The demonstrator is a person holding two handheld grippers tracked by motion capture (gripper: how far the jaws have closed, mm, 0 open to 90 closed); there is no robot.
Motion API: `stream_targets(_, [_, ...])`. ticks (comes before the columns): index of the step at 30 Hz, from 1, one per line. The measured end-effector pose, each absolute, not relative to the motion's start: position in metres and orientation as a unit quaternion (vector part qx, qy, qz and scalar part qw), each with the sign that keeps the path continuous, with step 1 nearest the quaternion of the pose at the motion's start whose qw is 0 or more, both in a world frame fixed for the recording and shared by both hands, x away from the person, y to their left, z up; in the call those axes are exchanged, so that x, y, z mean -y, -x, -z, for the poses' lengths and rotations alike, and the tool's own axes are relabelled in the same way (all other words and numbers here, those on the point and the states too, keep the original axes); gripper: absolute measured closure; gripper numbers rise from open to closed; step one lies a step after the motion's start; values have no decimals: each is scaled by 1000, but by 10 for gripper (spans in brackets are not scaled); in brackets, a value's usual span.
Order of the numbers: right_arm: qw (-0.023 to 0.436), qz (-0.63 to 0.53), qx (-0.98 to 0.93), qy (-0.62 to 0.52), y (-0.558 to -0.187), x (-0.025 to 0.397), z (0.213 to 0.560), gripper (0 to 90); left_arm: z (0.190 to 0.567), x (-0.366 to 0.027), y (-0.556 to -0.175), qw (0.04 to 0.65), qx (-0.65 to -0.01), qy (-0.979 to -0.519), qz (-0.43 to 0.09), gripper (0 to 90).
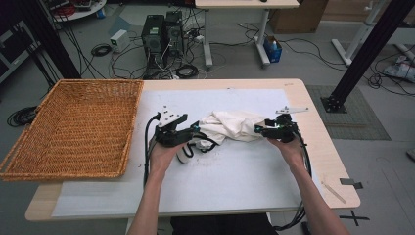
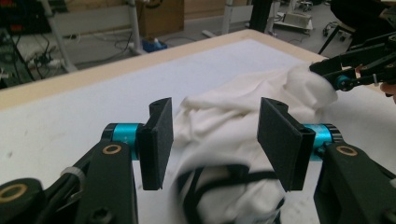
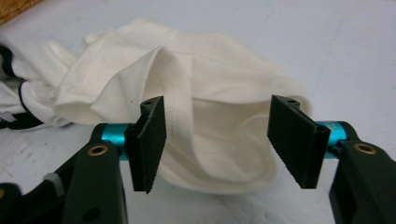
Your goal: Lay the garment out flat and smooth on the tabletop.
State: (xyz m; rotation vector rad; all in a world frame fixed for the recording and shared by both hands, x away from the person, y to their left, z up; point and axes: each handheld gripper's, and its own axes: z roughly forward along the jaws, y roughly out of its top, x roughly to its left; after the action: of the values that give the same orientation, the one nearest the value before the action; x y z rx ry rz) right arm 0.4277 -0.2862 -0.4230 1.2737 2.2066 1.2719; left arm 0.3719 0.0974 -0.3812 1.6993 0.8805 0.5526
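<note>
Standing wide open and holding nothing, the left hand-held gripper (image 2: pixel 215 144) and right hand-held gripper (image 3: pixel 217 142) flank the crumpled white garment (image 1: pixel 235 126). Closing now may pinch only one loose fold, so the cloth could slip or stay bunched on the table (image 1: pixel 244 171).

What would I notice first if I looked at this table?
Probably the crumpled white cloth with black trim in the middle of the white-covered table. A person points a hand-held gripper at it from each side: the left hand-held gripper and the right hand-held gripper, both with jaws open. Next comes the big woven basket at the table's left edge.
</note>
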Motion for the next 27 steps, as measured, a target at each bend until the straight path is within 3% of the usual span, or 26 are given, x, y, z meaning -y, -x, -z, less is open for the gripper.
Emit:
stream_targets(7, [160,-448,-751,-458,-417,311,416,331,385,-65,-388,536,-351,-740,-206,416])
stream_targets(11, [164,-444,-753,-457,-411,315,416,332,416,-33,-401,482,-353,-784,-171,415])
stream_targets(16, [163,-443,-758,-450,-408,312,413,331,446,-10,-407,409,-346,-825,-182,425])
stream_targets(18, [168,-445,-761,-441,-406,309,411,331,448,-11,-402,401,-331,-829,-208,528])
stream_targets(19, [170,-446,-761,-439,-405,307,410,332,448,-11,-402,401,-331,-829,-208,628])
stream_targets(21, [171,-451,-762,-431,-404,304,408,346,446,-20,-400,419,-324,-829,-180,748])
stream_targets(22, [170,-455,-763,-427,-404,302,407,360,442,-32,-393,430,-308,-837,-142,767])
stream_targets(27, [152,-470,-774,-397,-402,284,403,367,435,-64,-357,443,-267,-851,-92,782])
